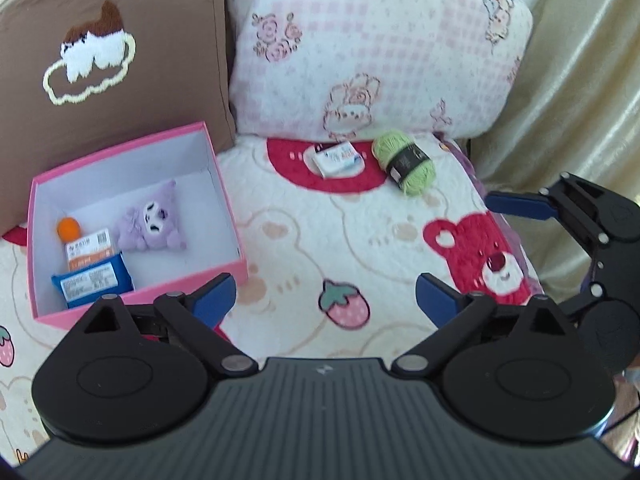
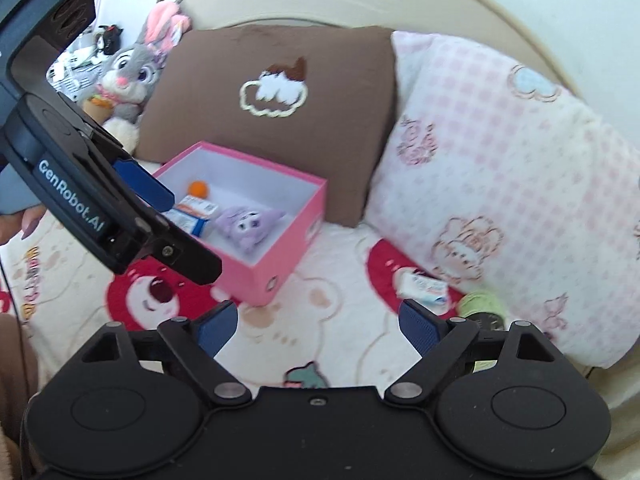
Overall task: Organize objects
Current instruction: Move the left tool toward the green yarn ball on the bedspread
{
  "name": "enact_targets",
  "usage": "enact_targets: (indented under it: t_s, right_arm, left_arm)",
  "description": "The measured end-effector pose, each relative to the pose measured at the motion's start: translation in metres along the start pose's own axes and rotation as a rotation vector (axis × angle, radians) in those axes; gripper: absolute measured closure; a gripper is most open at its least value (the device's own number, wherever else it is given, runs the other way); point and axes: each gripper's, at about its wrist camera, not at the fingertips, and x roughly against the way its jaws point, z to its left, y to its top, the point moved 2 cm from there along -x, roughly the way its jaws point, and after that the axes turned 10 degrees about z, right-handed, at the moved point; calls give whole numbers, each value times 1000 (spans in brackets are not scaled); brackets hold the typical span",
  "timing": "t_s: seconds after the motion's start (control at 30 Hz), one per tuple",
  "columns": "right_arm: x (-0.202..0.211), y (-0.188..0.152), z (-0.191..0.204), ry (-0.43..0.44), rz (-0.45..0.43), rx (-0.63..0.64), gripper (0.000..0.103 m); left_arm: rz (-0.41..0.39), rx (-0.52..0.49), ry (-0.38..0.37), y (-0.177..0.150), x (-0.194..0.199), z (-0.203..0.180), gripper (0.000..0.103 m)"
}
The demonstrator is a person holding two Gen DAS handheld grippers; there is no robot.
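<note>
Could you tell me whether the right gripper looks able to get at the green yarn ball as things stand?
Probably yes: the right gripper is open and empty, and the green yarn ball lies uncovered on the quilt, beside the small packet.

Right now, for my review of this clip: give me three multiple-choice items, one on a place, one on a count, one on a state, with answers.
1. Where is the yarn?
A. in the box
B. on the quilt by the pink pillow
C. in a gripper

2. How many things lie in the box?
A. one
B. three
C. five

3. The left gripper is:
A. open, empty
B. shut on the plush
C. shut on yarn

Answers: B, it lies outside the box; B, tube, packet, plush; A, nothing between its pads.
</note>
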Motion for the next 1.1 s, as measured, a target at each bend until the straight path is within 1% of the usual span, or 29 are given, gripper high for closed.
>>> enact_targets:
  t_s: [0.07,0.17,0.23,0.33,0.4,0.53,0.63,0.7,0.73,0.8,0.87,1.0,1.1]
  right_arm:
    - [-3,1,-7,-18,5,-15,13]
    - [-9,4,-16,-51,10,-25,12]
    - [-15,6,-22,-68,12,-25,12]
    - [-23,10,-30,-92,26,-26,13]
    - [-24,8,-33,-105,22,12,13]
    - [-31,10,-44,-130,32,5,13]
    - [-44,12,-54,-144,43,-6,13]
    - [-57,11,-62,-153,74,-29,12]
    - [-64,10,-67,-144,87,-42,12]
    - [-76,6,-76,-132,96,-69,12]
    - [-86,0,-86,-147,98,-105,12]
    - [-103,-11,-104,-173,109,-146,12]
    - [-112,-19,-120,-151,107,-189,12]
  left_arm:
    - [-5,19,27,11,-5,-2,5]
    - [-25,-2,27,26,-11,-7,5]
    - [-24,-16,33,35,-17,-12,5]
    - [-33,-25,10,49,-27,-18,5]
    - [-29,-57,0,60,-35,-23,6]
    - [4,-32,-31,80,-56,-25,6]
    - [6,-27,-36,91,-72,-28,6]
    - [4,-18,-54,97,-83,-30,6]
    - [6,-9,-71,99,-88,-31,6]
    - [12,20,-112,102,-101,-33,6]
    - [19,38,-149,104,-113,-36,6]
    - [0,37,-183,107,-132,-44,6]
    - [-17,26,-211,110,-145,-49,6]
